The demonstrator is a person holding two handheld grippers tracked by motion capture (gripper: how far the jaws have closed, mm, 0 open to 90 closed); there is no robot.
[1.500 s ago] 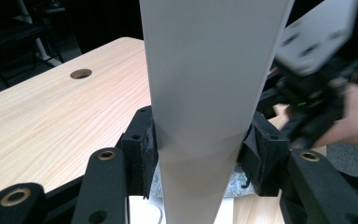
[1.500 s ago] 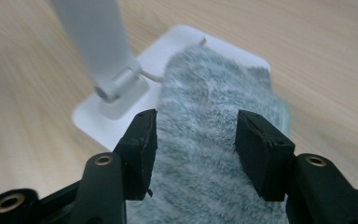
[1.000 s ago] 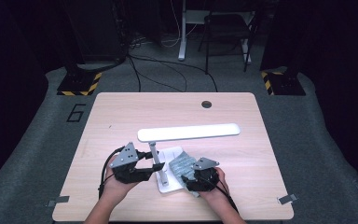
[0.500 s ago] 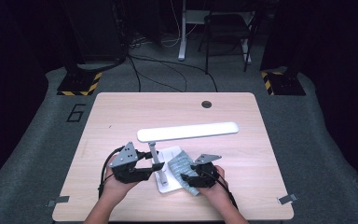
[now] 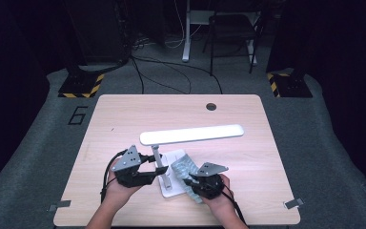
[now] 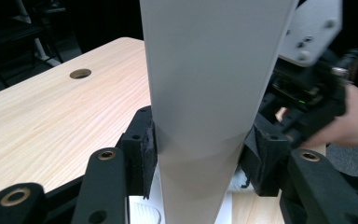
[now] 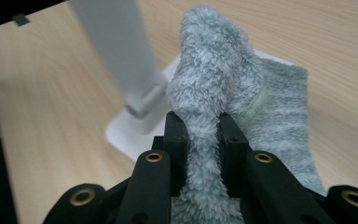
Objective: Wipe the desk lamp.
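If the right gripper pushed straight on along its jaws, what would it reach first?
The right gripper, shut on the fluffy grey cloth, points toward the white lamp base and the lamp post just beyond the cloth. It would probably meet the base first, though depth is uncertain.

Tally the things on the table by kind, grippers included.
Desk lamp: 1
Fluffy grey-green cloth: 1
Grippers: 2, the left gripper clamped on the lamp's post, the right gripper pinching the cloth
Total: 4

The right gripper has just closed on the fluffy cloth
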